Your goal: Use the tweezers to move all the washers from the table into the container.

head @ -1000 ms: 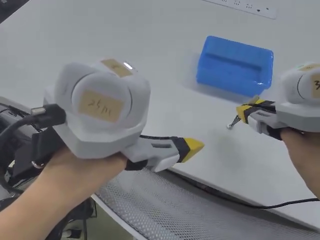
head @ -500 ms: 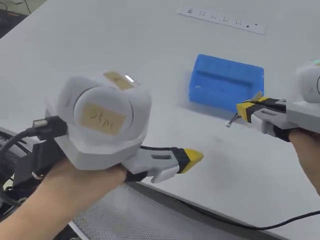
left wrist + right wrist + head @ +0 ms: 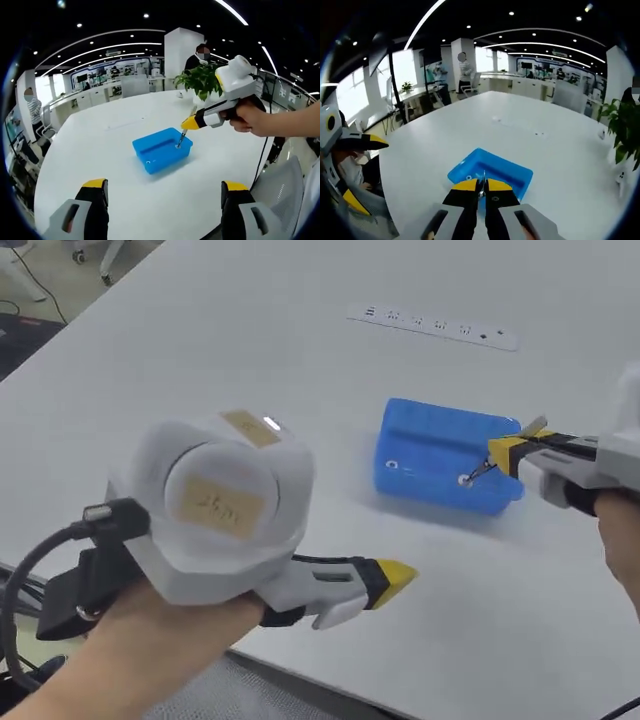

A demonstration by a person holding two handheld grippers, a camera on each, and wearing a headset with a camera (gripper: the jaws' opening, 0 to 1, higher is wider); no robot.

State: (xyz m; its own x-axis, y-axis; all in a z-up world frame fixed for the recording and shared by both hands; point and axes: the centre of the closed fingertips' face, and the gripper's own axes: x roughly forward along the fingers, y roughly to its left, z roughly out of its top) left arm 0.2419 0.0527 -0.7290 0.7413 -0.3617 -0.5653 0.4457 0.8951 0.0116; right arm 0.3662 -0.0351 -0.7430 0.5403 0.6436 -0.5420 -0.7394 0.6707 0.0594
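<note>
A small washer (image 3: 464, 480) sits at the tip of the tweezers (image 3: 481, 469), low over the right part of the blue container (image 3: 430, 495). A second washer (image 3: 392, 466) lies inside near its left wall. The right gripper (image 3: 515, 452) has its jaws pressed together on the tweezers, which stick out between the yellow tips in the right gripper view. The right hand (image 3: 615, 540) holds it level, pointing left across the table.

The left gripper (image 3: 390, 578) hangs nearer the person, over the table's near edge, pointing right. Its jaws are spread wide with nothing between them, as the left gripper view shows.

The table (image 3: 250, 340) is white, with a power strip (image 3: 432, 326) beyond the container. Around it is an open office with ceiling lights, a potted plant (image 3: 200, 80) and people standing at a distance.
</note>
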